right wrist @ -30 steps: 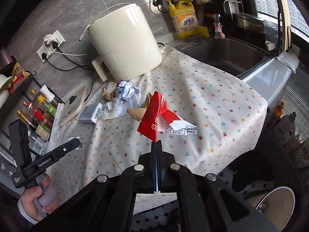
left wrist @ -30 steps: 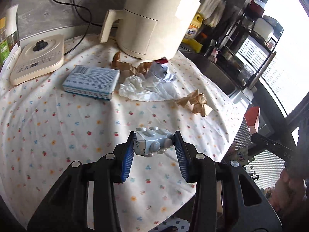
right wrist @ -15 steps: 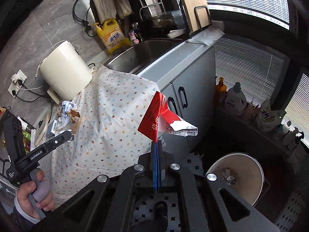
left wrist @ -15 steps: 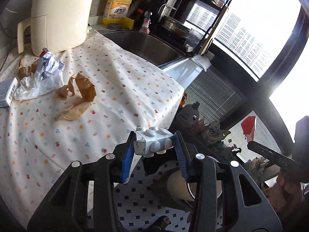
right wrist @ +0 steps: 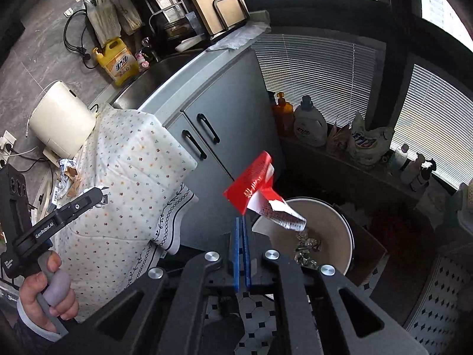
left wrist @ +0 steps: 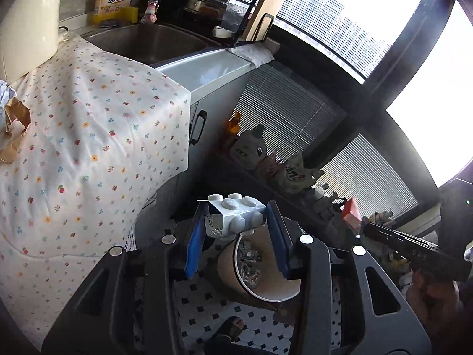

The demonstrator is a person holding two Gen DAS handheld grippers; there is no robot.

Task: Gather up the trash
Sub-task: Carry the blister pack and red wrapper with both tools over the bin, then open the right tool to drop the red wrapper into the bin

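My left gripper point(left wrist: 235, 222) is shut on a silver blister pack point(left wrist: 236, 214) and holds it above the brown trash bin point(left wrist: 263, 287) on the floor. My right gripper point(right wrist: 240, 224) is shut on a red and white wrapper point(right wrist: 254, 189), held over the bin's white rim point(right wrist: 348, 230). Crumpled foil point(right wrist: 307, 244) lies inside the bin. In the left wrist view the right gripper point(left wrist: 359, 226) with the red wrapper point(left wrist: 351, 213) is at the right. More brown paper trash point(left wrist: 13, 130) lies on the flowered tablecloth point(left wrist: 88, 148).
A grey cabinet point(right wrist: 212, 118) and sink point(left wrist: 147, 41) stand beside the covered table. Detergent bottles point(right wrist: 310, 121) line a low ledge under the window. A cream appliance point(right wrist: 59, 121) sits on the table. The floor is tiled point(left wrist: 207, 304).
Both grippers swung from over the table out and down to the floor bin, each keeping its trash. The bin is now under both of them.
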